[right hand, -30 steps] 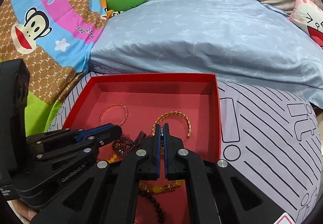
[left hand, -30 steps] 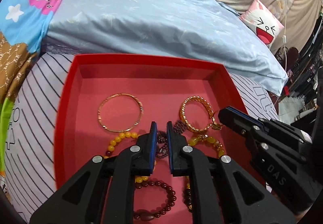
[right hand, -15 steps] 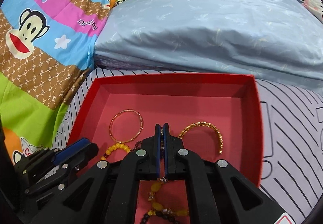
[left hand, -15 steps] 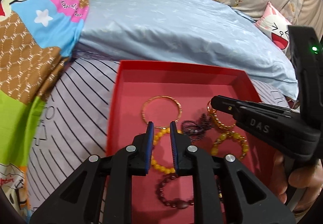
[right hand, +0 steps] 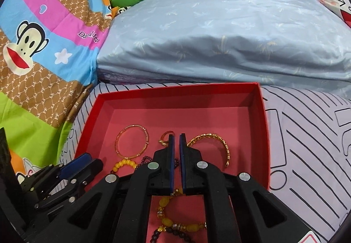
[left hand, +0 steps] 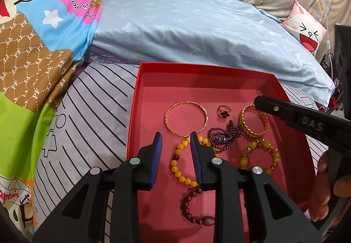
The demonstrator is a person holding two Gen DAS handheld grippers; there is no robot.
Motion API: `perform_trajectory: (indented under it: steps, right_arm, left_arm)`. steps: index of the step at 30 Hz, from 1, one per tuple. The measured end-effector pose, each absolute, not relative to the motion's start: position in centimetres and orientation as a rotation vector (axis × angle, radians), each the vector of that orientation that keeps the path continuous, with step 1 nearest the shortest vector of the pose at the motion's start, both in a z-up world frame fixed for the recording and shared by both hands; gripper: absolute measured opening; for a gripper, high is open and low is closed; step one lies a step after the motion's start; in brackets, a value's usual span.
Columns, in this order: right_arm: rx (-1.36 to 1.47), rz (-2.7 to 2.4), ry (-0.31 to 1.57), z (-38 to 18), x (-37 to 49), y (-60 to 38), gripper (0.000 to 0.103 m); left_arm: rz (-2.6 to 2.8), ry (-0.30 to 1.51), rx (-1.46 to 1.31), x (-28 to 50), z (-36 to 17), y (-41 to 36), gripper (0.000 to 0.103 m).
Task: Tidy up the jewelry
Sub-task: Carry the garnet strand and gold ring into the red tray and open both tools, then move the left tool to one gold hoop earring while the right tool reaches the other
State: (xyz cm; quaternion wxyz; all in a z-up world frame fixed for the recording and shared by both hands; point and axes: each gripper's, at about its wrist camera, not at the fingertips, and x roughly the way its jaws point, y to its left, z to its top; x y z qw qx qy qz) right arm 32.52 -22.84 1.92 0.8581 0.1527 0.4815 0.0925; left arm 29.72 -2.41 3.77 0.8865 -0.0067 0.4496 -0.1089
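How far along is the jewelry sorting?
Done: every piece in view lies inside the red box: plain gold bangle, ring, chain bangle, yellow bead bracelet.

In hand: nothing. The left hand-held gripper is open over the yellow beads; the right hand-held gripper is nearly closed and empty.

Left: the purple bead strand is bunched against neighbouring pieces.

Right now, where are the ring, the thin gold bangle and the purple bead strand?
ring point(left hand: 223, 112), left wrist view, on its dark flower top.
thin gold bangle point(left hand: 169, 124), left wrist view, on its left rim.
purple bead strand point(left hand: 221, 136), left wrist view, on the bunched beads.
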Motion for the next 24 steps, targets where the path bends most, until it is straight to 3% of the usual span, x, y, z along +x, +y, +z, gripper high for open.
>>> perform_trajectory:
  steps: [20,24]
  right_arm:
    - [0.194,0.19,0.864,7.1,18.0,-21.5,0.007]
    - [0.176,0.187,0.861,6.8,14.7,-21.3,0.007]
  left_arm:
    - [-0.255,0.884,0.016,20.8,7.0,-2.2,0.026]
    - [-0.256,0.877,0.007,18.0,7.2,-1.2,0.032]
